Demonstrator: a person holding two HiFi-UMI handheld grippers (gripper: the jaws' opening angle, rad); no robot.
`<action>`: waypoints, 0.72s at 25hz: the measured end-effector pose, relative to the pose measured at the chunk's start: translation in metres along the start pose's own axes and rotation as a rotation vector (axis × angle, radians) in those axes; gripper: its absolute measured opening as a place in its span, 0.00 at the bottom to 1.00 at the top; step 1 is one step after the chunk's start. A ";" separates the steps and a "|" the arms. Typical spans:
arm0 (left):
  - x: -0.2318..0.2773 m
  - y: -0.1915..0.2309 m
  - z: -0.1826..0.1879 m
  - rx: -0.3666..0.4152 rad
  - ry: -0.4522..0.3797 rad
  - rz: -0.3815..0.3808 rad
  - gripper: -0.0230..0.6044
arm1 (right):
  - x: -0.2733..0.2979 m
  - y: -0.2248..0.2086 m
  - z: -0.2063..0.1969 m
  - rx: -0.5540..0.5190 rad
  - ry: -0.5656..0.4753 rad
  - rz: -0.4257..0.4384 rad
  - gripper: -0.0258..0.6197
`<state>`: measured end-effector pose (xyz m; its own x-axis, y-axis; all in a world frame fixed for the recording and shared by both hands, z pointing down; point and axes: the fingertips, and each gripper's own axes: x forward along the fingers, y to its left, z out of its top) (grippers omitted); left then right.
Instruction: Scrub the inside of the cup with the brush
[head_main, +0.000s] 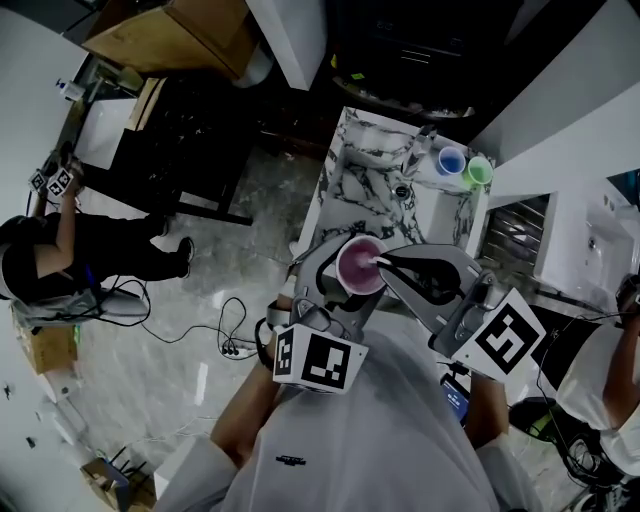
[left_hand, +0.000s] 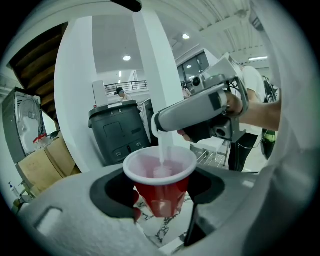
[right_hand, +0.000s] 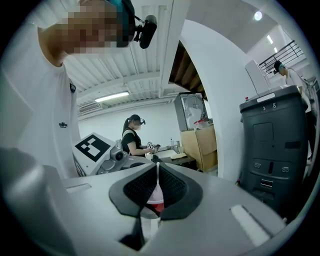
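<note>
Left hand-held gripper (left_hand: 161, 192) clamped the red cup (head_main: 360, 266) by its sides, upright, held over the near end of the marble table (head_main: 365, 190). Right hand-held gripper (right_hand: 157, 182) was closed on the white brush (left_hand: 164, 147) handle, reaching in from above the cup. Brush head sat low inside the cup.

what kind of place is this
Probably an indoor lab or recording workspace rather than a home: cables trail over the floor, another person nearby holds marker cubes, and cardboard boxes stand by a white pillar.
</note>
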<state>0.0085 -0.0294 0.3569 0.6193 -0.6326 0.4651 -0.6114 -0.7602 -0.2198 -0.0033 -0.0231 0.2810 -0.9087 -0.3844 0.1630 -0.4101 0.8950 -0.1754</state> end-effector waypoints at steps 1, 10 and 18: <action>0.000 -0.001 0.000 0.001 0.000 0.001 0.51 | 0.001 0.003 0.001 0.008 -0.010 0.014 0.07; -0.003 0.002 -0.004 0.000 0.004 0.006 0.51 | -0.004 0.007 -0.006 -0.001 0.032 0.007 0.07; -0.002 -0.008 -0.002 0.011 -0.008 -0.023 0.51 | 0.006 0.013 0.003 0.019 -0.047 0.006 0.07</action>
<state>0.0114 -0.0214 0.3595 0.6368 -0.6161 0.4636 -0.5914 -0.7761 -0.2189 -0.0146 -0.0141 0.2766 -0.9134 -0.3900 0.1164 -0.4061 0.8929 -0.1947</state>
